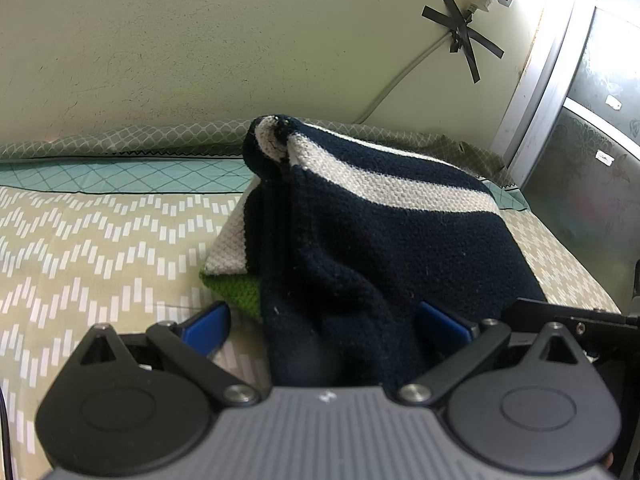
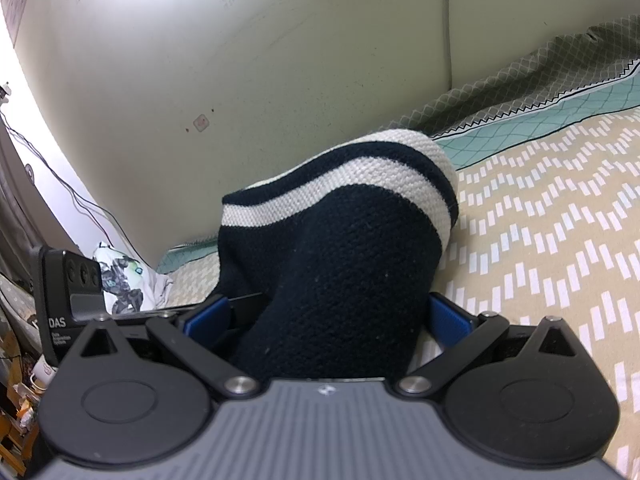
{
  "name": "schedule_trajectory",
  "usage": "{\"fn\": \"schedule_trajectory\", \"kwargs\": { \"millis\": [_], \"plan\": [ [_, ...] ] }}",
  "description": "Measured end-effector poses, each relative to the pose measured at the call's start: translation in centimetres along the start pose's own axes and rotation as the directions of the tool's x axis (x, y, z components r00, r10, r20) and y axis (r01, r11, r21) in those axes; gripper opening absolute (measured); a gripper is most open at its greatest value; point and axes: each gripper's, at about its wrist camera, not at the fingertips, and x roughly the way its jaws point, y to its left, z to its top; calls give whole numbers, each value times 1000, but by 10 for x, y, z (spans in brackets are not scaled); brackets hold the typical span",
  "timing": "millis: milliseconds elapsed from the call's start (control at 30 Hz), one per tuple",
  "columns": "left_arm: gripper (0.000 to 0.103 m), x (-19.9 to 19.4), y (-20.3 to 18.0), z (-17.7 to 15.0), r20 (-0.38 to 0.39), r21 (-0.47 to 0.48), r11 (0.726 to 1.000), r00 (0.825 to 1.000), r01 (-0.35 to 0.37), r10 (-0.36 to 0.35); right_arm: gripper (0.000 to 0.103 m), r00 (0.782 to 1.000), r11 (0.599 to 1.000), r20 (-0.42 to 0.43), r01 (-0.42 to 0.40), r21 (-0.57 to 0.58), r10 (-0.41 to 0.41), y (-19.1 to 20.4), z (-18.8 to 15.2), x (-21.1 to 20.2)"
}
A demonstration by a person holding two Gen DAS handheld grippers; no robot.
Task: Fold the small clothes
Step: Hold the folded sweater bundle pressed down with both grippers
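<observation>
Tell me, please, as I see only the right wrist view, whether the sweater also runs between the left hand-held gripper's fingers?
Observer: Yes. The sweater passes between the fingers of the left hand-held gripper, which stand wide apart.
Operator: Thank you. Does anything lie under the sweater?
Observer: A green knit piece shows beneath its near edge, on the bed.
Operator: And what is on the wall on that side?
Observer: A cable fixed to the wall with crossed strips of black tape.
</observation>
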Motion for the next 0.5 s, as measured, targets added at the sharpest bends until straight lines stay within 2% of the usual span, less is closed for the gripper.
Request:
{"fn": "schedule_trajectory", "kwargs": {
  "millis": [500],
  "plan": [
    [103, 1, 0, 0, 3, 10, 1000, 1000, 0, 0, 97, 1000, 1000, 0, 0, 1, 0, -1, 0, 0]
  ]
}}
